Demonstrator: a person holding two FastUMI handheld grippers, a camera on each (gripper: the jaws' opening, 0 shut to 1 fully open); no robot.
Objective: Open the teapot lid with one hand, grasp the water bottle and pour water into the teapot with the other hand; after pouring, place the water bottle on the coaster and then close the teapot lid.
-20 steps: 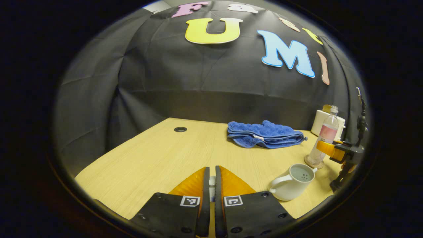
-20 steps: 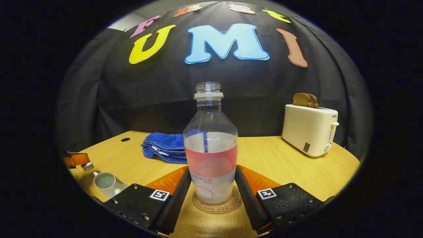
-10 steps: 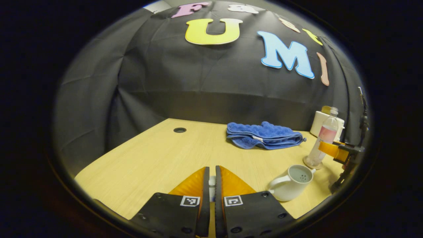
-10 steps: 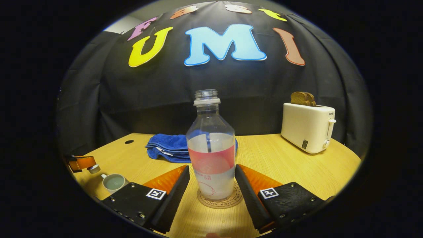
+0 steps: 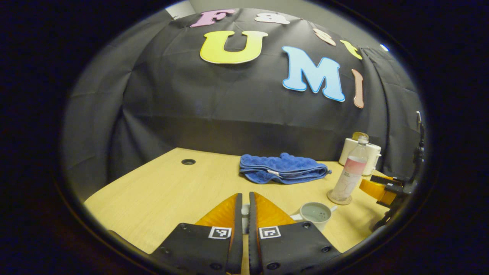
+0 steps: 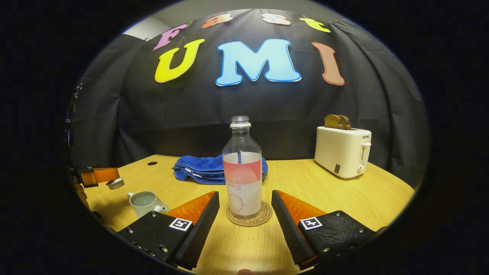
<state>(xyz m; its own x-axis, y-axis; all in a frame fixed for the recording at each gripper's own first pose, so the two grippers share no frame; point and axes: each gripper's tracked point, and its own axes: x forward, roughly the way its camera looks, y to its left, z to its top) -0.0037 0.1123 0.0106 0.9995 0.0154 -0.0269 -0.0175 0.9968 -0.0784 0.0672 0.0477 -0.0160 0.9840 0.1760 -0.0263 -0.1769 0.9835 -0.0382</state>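
The water bottle (image 6: 242,168) is seen upright on the coaster (image 6: 249,218), free between the wide-spread right gripper (image 6: 244,202); the lid (image 6: 115,183) is pinched in the left gripper (image 5: 244,209) above the open teapot (image 6: 144,201)

The right gripper (image 6: 244,206) is backing away from the water bottle (image 6: 242,179), its fingers now spread clear of the bottle they flanked a second ago, leaving it upright on the coaster (image 6: 249,218). The left gripper (image 5: 245,208) is drifting too: in the left gripper view, the teapot (image 5: 315,212) is sliding closer to its fingers.
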